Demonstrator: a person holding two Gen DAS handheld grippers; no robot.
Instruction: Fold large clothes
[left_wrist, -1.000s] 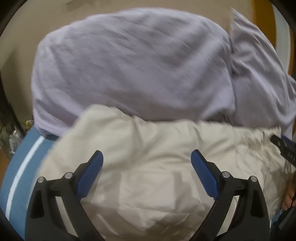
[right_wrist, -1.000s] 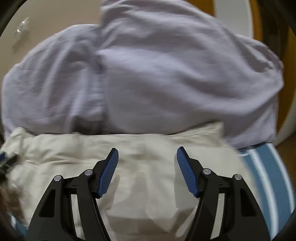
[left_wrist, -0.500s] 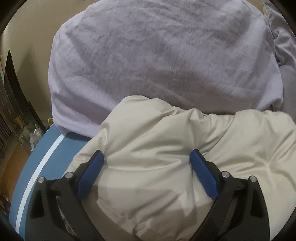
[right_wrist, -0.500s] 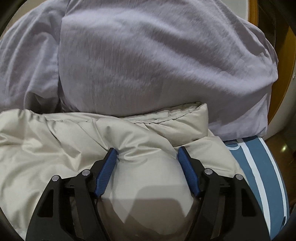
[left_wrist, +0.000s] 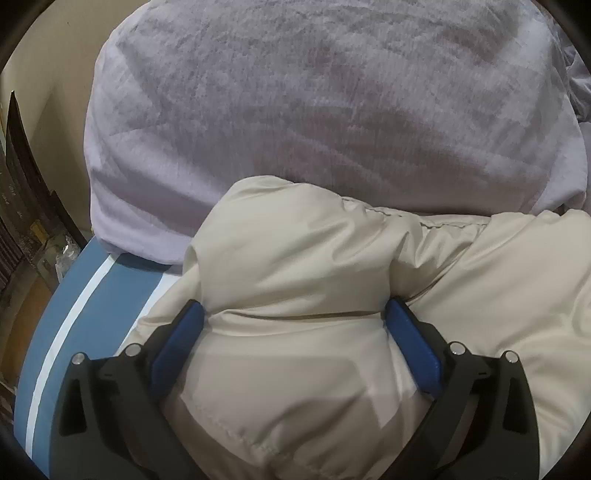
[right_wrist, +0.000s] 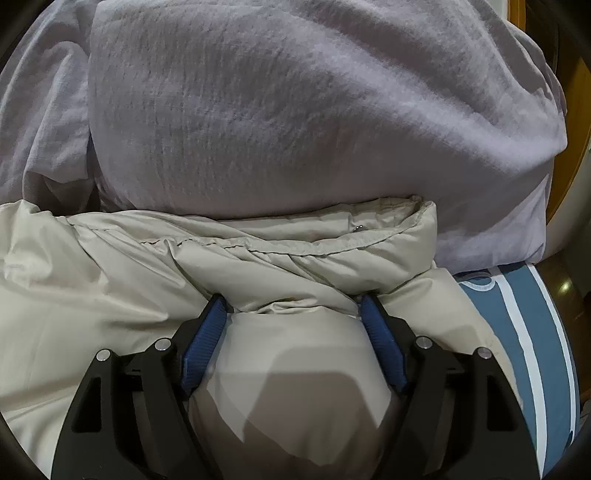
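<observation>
Beige puffer jacket (left_wrist: 369, 280) on blue-and-white striped bed cover (left_wrist: 48, 332), against lavender pillow (left_wrist: 295, 96). Left gripper (left_wrist: 293, 314), right gripper (right_wrist: 293, 306): fingers spread wide, pressed into jacket bulge, not clamped.

A puffy beige quilted jacket (left_wrist: 314, 258) fills the lower half of the left wrist view, bulging up between the two blue-padded fingers (left_wrist: 177, 339) of the black left gripper (left_wrist: 293, 332) — jaws spread wide, pads pressing into the fabric on either side. Behind it lies a large lilac pillow (left_wrist: 314, 103), touching the jacket's far edge. At lower left shows a blue bedsheet with a white stripe (left_wrist: 74, 302); dark shelving (left_wrist: 22, 206) stands at the far left.
</observation>
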